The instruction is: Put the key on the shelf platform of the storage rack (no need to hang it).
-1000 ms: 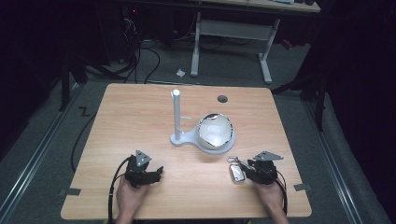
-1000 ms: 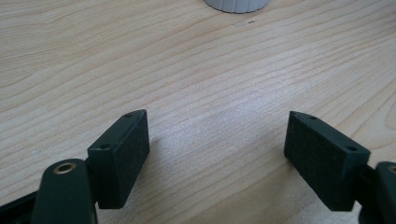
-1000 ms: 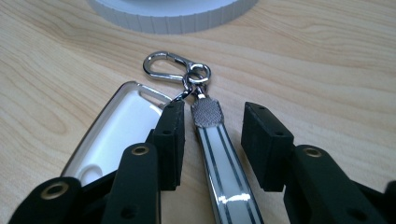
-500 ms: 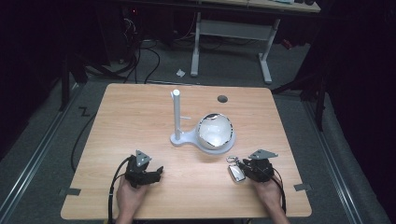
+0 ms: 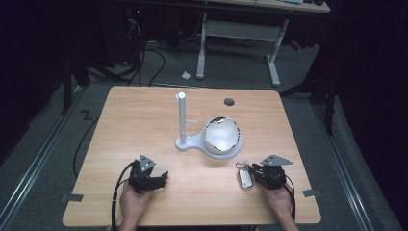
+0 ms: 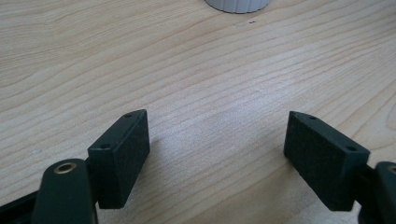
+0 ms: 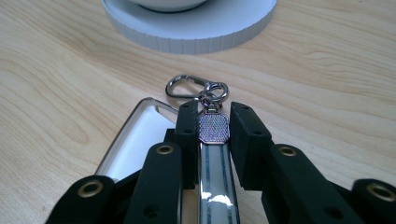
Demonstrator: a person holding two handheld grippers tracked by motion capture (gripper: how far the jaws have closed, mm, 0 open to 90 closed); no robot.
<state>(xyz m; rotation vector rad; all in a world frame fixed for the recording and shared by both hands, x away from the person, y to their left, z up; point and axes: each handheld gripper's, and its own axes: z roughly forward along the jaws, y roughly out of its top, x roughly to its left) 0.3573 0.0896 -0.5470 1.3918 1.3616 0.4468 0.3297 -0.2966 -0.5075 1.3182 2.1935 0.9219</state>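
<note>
Here the right gripper (image 7: 212,128) is clamped on the strap of a lanyard (image 7: 213,154) near its metal clasp (image 7: 189,87), probably so the clasp end stays free for hanging on the stand (image 5: 183,120). The white badge (image 5: 245,179) lies on the table (image 5: 144,115), near right, touching the gripper. The left gripper (image 6: 217,154) rests near left, jaws wide apart, empty. Bowl (image 5: 221,134) sits on the stand's base, centre. Light wood top; dark room, grey floor, cables beyond.

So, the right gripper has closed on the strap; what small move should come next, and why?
Probably lift the right gripper a little: its fingers clamp the strap, while the clasp and card holder lie on the table, short of the white stand.
</note>
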